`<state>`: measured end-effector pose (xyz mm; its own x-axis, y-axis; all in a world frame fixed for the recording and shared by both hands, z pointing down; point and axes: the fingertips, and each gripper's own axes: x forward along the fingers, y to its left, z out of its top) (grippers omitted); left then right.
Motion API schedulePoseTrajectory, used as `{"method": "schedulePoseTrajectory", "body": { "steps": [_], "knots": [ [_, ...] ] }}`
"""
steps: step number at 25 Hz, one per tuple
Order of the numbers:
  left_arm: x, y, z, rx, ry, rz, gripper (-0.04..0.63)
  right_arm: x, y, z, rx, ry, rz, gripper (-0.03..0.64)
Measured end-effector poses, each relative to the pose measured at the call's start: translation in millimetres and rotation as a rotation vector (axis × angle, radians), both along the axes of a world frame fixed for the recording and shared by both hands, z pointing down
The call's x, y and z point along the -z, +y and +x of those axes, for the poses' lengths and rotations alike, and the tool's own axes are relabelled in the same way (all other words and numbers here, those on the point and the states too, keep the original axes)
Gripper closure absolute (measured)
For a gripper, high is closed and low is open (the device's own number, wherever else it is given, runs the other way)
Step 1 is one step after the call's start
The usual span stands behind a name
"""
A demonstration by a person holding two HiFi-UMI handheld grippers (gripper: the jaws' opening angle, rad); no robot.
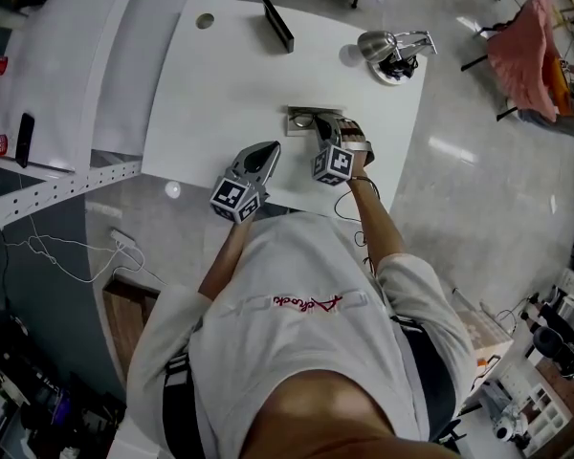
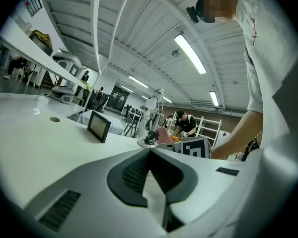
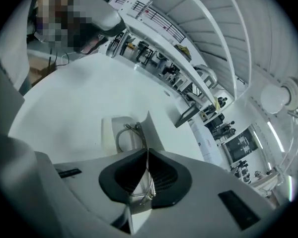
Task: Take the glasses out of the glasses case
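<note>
**Over the open case: right jaws pinching the glasses**

At the near edge of the tabletop point(image 1: 239, 75), the right gripper point(image 3: 145, 152) is pointing down at the open case point(image 3: 108, 133). Its jaws are clamping together on the thin metal frame of the glasses point(image 3: 137, 128). The glasses are sitting at the case's mouth, one lens rim showing over the white tray and the lid standing up to its right. Whether they are touching the tray I cannot tell. Gripping the wire edge-on is probably giving the firmest hold on so slim a part, and it is keeping the pads off the lenses. The left gripper point(image 2: 150, 153) is hovering just to the left, nearly level, its jaws meeting with nothing between them. It is likely waiting there to steady the case if it starts to come along with the frame.

Farther off, a small dark screen point(image 1: 278, 24), a cable hole point(image 1: 205, 20) and what looks like a lamp point(image 1: 387, 46) are sharing the bare white surface. Around it a workshop is showing: glossy floor, shelving, strip lights, and people working in the distance.
</note>
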<state>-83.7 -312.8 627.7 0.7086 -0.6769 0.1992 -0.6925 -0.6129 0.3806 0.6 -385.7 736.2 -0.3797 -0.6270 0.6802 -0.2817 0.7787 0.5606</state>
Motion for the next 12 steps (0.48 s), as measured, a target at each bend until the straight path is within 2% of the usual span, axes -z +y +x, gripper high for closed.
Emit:
{"method": "schedulePoseTrajectory", "body": {
  "steps": [1,2,3,8,12],
  "knots": [
    [0,0,0,-0.001,0.002,-0.002,0.572,-2,-1,1,-0.002,0.006,-0.006,0.588],
    [0,0,0,-0.003,0.005,-0.005,0.574,-3,-3,2,-0.012,0.012,-0.016,0.517],
    [-1,0,0,-0.003,0.008,-0.008,0.572,-6,-4,4,-0.024,0.023,-0.028,0.494],
    [-1,0,0,0.002,0.022,-0.017,0.572,-15,-13,8,-0.027,0.099,-0.021,0.463],
    [-2,-1,-3,0.007,0.024,-0.019,0.572,-22,-16,2,-0.005,0.1,-0.06,0.465]
  ]
}}
